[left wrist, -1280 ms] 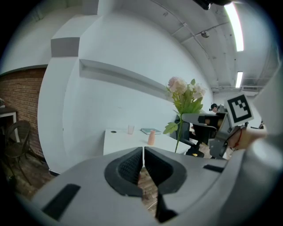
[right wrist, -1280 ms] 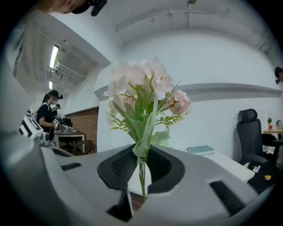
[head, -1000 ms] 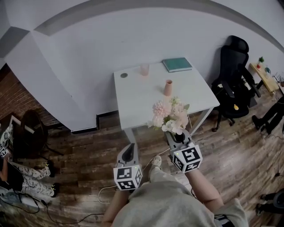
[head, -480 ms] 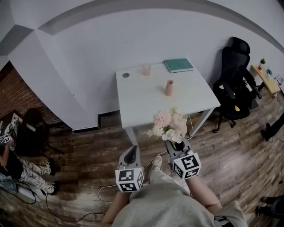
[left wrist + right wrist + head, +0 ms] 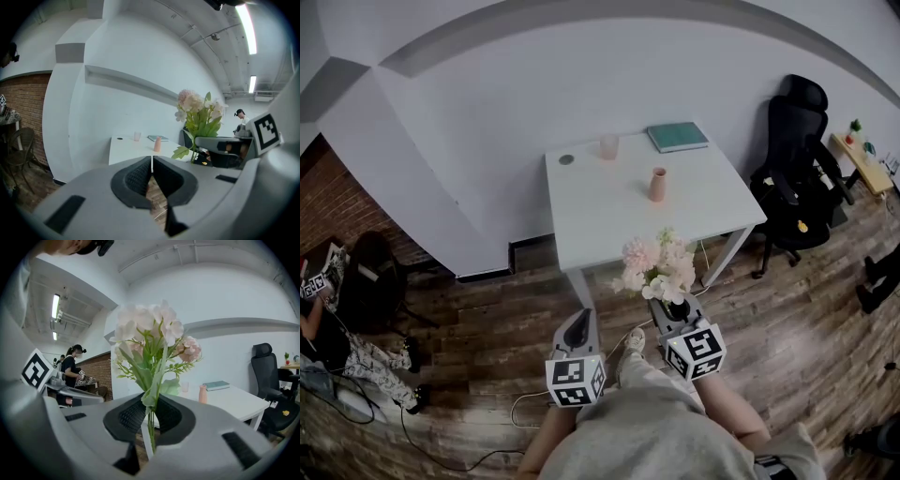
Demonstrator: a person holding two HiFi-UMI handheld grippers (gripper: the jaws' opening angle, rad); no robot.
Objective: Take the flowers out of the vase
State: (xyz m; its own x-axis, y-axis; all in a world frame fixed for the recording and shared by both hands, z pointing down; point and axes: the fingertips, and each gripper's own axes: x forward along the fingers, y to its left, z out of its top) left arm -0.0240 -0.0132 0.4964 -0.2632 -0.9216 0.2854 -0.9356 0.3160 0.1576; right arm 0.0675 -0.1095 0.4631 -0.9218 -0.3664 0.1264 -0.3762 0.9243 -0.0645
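My right gripper (image 5: 674, 302) (image 5: 150, 416) is shut on the green stems of a bouquet of pale pink and white flowers (image 5: 656, 265) (image 5: 154, 333). The bouquet stands upright over the wooden floor, just in front of the white table (image 5: 609, 220). The small pink vase (image 5: 657, 185) (image 5: 202, 393) stands empty on the table, well beyond the flowers. My left gripper (image 5: 577, 328) (image 5: 151, 164) hangs to the left over the floor, shut on nothing. The left gripper view also shows the flowers (image 5: 199, 105) and the vase (image 5: 157, 144).
On the table are a pink cup (image 5: 608, 146), a green book (image 5: 678, 137) and a small dark disc (image 5: 566, 159). A black office chair (image 5: 797, 178) stands right of the table. A person (image 5: 70, 364) stands far off by a brick wall.
My right gripper has drawn the bouquet a little back from the table's edge toward me and lower. It has held still for the last half second. The left gripper has not moved.
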